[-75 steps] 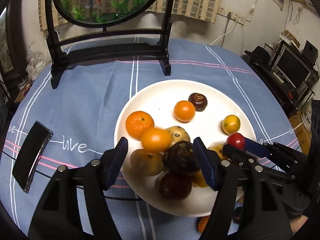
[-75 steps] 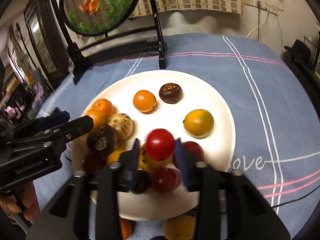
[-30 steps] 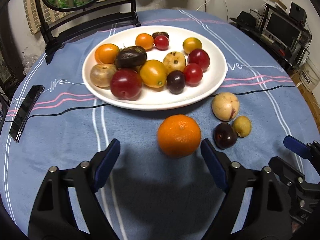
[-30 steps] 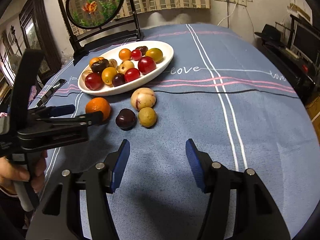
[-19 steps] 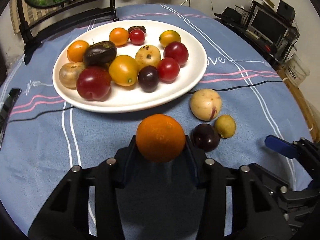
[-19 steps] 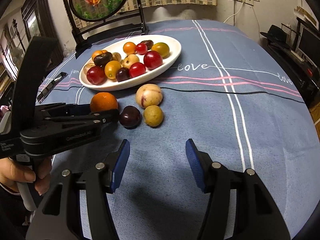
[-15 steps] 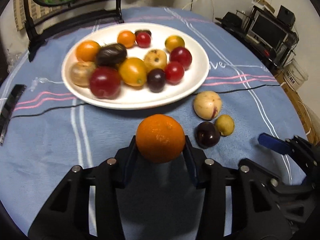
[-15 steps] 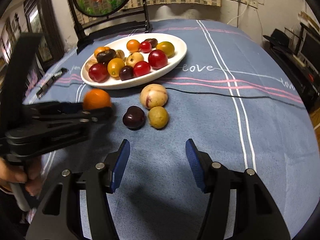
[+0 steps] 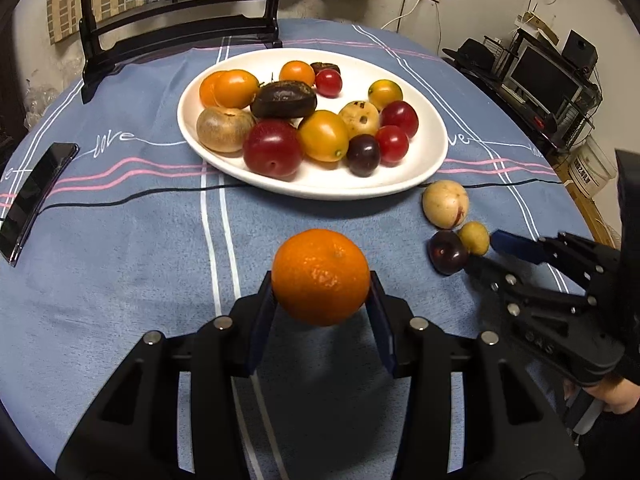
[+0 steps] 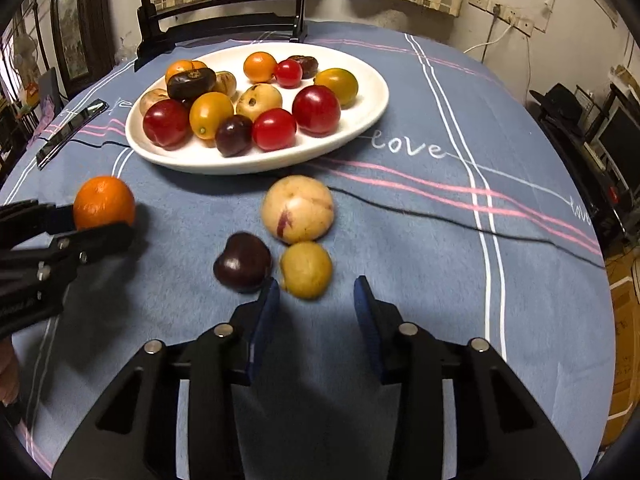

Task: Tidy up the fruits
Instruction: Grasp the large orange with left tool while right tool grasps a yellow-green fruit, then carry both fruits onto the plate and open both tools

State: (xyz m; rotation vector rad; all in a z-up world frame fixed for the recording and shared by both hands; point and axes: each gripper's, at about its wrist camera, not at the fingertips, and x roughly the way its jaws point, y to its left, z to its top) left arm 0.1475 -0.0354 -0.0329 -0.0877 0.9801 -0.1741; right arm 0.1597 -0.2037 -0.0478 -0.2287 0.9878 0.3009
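My left gripper (image 9: 322, 304) is shut on an orange (image 9: 320, 277) and holds it above the blue tablecloth, in front of the white plate (image 9: 434, 160) of several fruits. The orange also shows in the right wrist view (image 10: 104, 202). My right gripper (image 10: 316, 300) is open, its jaws just short of a small yellow fruit (image 10: 306, 270). A dark plum (image 10: 242, 262) lies left of it and a pale round fruit (image 10: 298, 208) behind it. The right gripper (image 9: 496, 254) also shows in the left wrist view, next to these three fruits.
A black phone (image 9: 36, 196) lies at the table's left edge. A black cable (image 10: 460, 224) crosses the cloth in front of the plate (image 10: 368, 120). A round framed screen on a black stand (image 9: 180, 28) stands behind the plate. Shelves with monitors (image 9: 548, 80) are at the right.
My left gripper has lifted the orange and carried it toward the plate. My right gripper has moved forward and narrowed its opening, now right at the small yellow fruit.
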